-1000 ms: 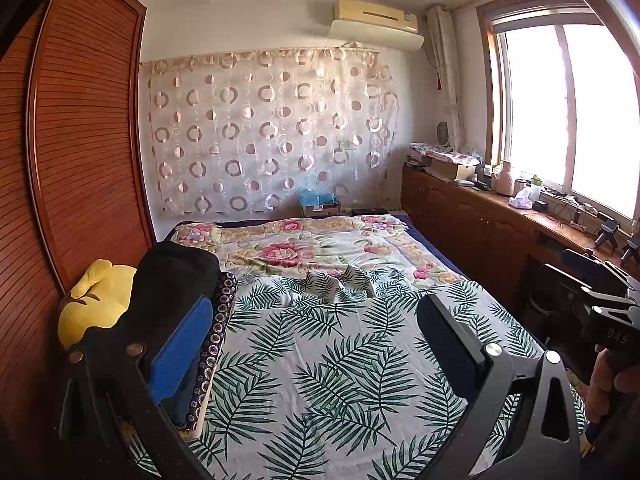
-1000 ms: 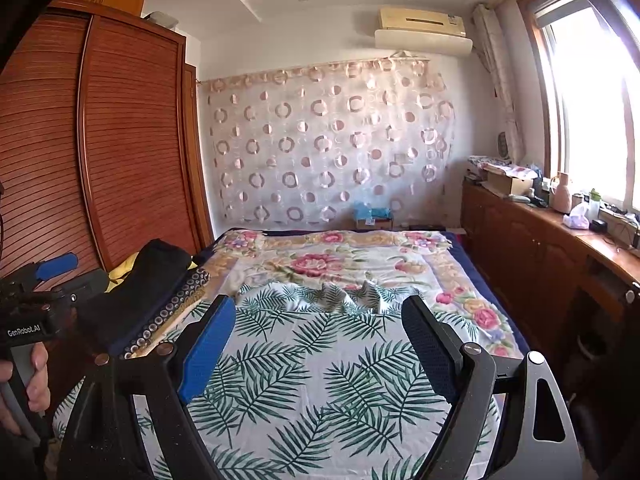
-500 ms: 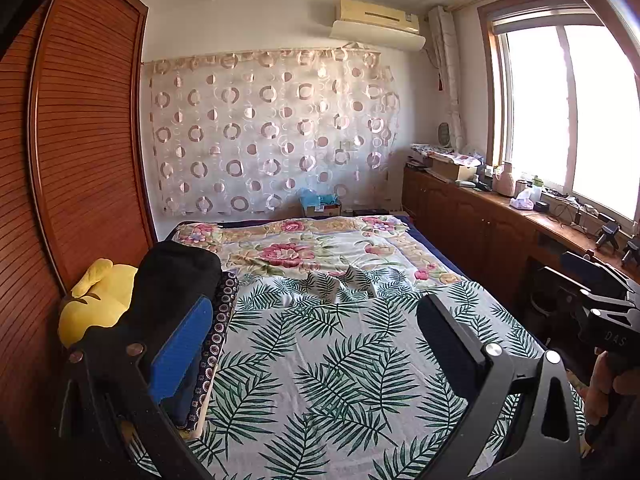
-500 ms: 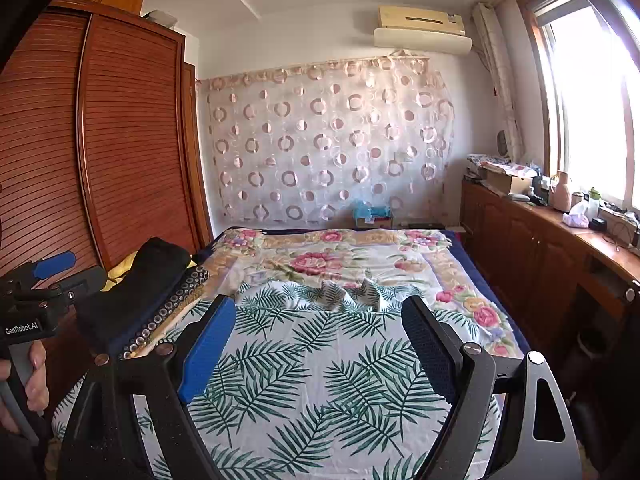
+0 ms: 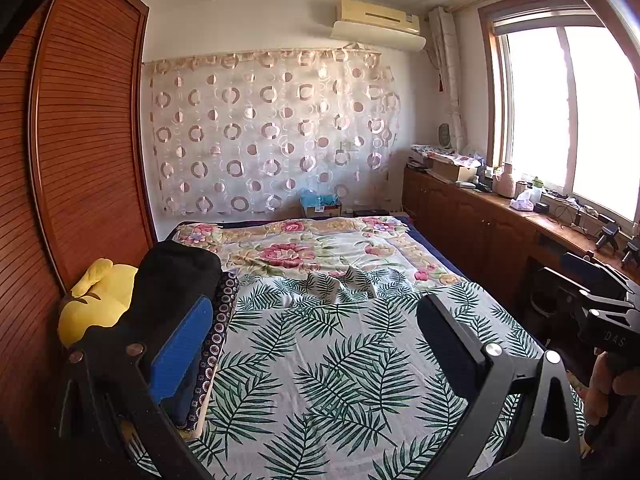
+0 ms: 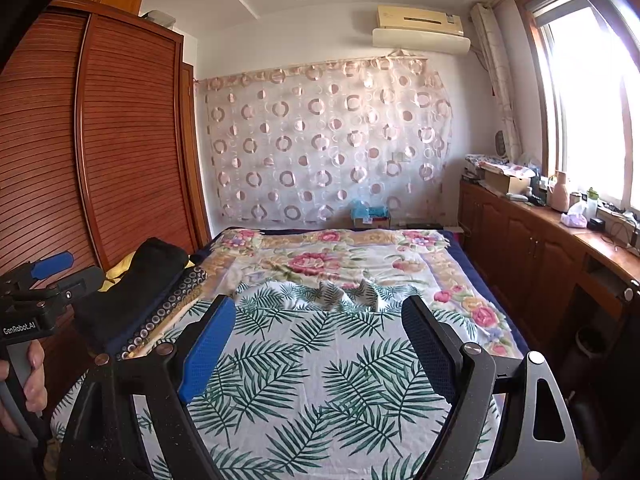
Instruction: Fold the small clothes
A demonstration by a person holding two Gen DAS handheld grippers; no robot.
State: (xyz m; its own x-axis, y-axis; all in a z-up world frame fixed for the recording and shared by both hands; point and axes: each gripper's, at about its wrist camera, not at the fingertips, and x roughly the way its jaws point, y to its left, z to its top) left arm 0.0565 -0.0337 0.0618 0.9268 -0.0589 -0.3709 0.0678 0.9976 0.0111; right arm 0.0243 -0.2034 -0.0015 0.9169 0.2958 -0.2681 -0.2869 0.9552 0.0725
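A stack of dark clothes (image 5: 176, 280) lies on the left side of the bed, a black piece on top of a ring-patterned one; it also shows in the right wrist view (image 6: 140, 292). A small leaf-print piece (image 5: 340, 282) lies crumpled mid-bed, and also shows in the right wrist view (image 6: 348, 294). My left gripper (image 5: 312, 344) is open and empty, held above the near part of the bed. My right gripper (image 6: 316, 340) is open and empty, to the right of the left one, which shows at the left edge (image 6: 44, 280).
The bed (image 5: 320, 380) has a palm-leaf sheet over a floral blanket (image 5: 296, 248). A yellow plush (image 5: 96, 300) lies by the wooden wardrobe (image 5: 80, 160) on the left. Wooden cabinets (image 5: 480, 224) with clutter run under the window on the right.
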